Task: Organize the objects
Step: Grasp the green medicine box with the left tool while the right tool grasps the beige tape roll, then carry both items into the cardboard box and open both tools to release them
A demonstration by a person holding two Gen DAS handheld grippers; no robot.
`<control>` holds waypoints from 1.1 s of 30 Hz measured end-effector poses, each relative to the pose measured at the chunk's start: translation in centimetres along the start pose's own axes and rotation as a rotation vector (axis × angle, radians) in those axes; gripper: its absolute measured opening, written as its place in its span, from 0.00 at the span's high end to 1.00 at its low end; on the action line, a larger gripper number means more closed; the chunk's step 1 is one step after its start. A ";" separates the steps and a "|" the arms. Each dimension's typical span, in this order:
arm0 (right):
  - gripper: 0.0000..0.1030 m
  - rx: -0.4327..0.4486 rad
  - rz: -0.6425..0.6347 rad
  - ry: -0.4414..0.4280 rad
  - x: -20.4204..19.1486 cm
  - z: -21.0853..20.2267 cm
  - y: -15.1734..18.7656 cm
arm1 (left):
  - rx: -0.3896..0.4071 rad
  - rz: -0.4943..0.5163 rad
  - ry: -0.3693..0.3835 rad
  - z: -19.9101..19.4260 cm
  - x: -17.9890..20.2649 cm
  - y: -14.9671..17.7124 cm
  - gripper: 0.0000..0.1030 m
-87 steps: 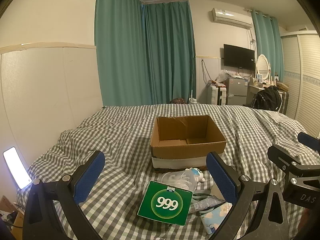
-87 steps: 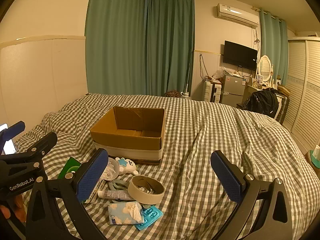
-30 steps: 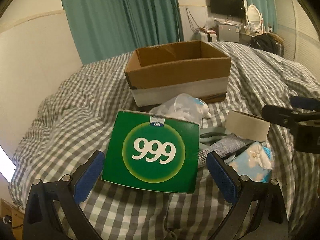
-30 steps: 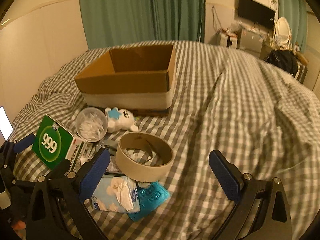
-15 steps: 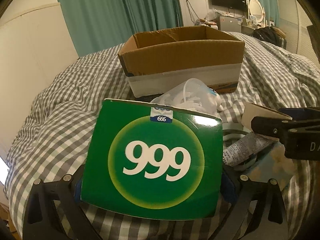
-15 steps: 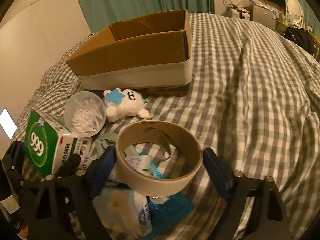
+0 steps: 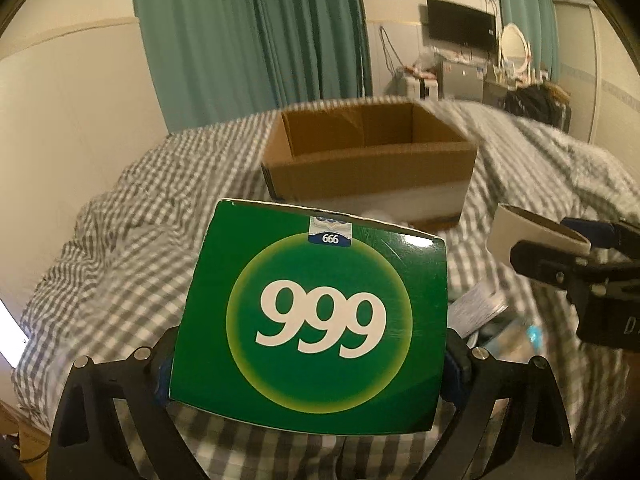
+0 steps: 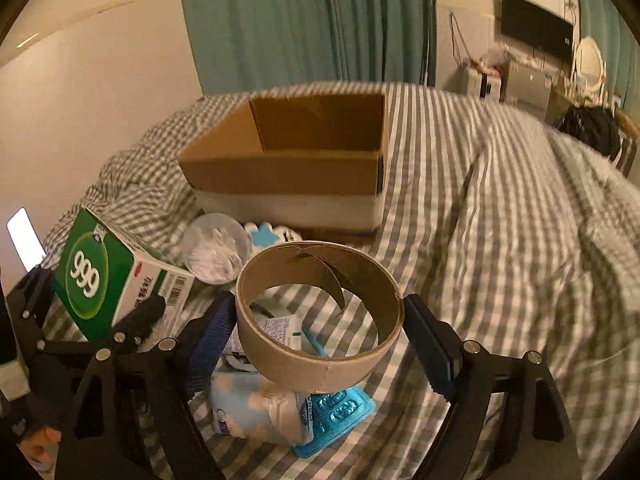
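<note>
Left gripper (image 7: 308,364) clamps green box (image 7: 312,316), right gripper (image 8: 320,332) cardboard ring (image 8: 320,316)

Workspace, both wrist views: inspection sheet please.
Surface: bed with checked duvet, rumpled.
Job's things: open cardboard box, nothing seen inside; green 999 box; cardboard tape ring.
Clutter: clear tub of cotton swabs, plush toy, tissue pack, blue blister pack, tube lying before the box.
Grippers: left tongs shut on the 999 box; right tongs shut on the tape ring.
Cables: wires on the far wall near the TV.
Surroundings: teal curtains, black bag.
</note>
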State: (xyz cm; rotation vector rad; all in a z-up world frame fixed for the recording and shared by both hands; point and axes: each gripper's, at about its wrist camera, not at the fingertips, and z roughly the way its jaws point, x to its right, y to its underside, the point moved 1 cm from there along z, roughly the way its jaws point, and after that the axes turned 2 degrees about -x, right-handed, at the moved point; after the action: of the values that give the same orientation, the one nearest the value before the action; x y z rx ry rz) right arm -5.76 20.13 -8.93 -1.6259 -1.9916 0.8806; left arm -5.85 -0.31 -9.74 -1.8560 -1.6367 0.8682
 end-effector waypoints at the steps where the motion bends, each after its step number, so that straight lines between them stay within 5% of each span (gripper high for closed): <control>1: 0.19 0.015 -0.009 0.005 -0.2 -0.6 -0.3 | 0.014 -0.010 0.001 -0.5 -0.2 -0.5 0.06; 17: 0.19 0.219 -0.138 0.057 0.2 -5.6 -9.6 | 0.174 -0.088 0.049 -3.8 -2.6 -11.9 0.06; 25: 0.19 0.267 -0.179 0.042 1.1 -4.5 -16.7 | 0.187 -0.098 0.063 -0.5 -3.5 -17.9 0.06; 33: 0.20 0.226 -0.201 0.028 1.1 2.3 -21.3 | 0.123 -0.057 0.073 6.3 -2.6 -20.8 0.06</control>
State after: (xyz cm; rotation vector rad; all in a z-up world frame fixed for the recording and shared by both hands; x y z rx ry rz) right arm -22.62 18.26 4.27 -1.2831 -1.9177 0.9602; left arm -24.45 -0.18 1.76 -1.7289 -1.5487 0.8476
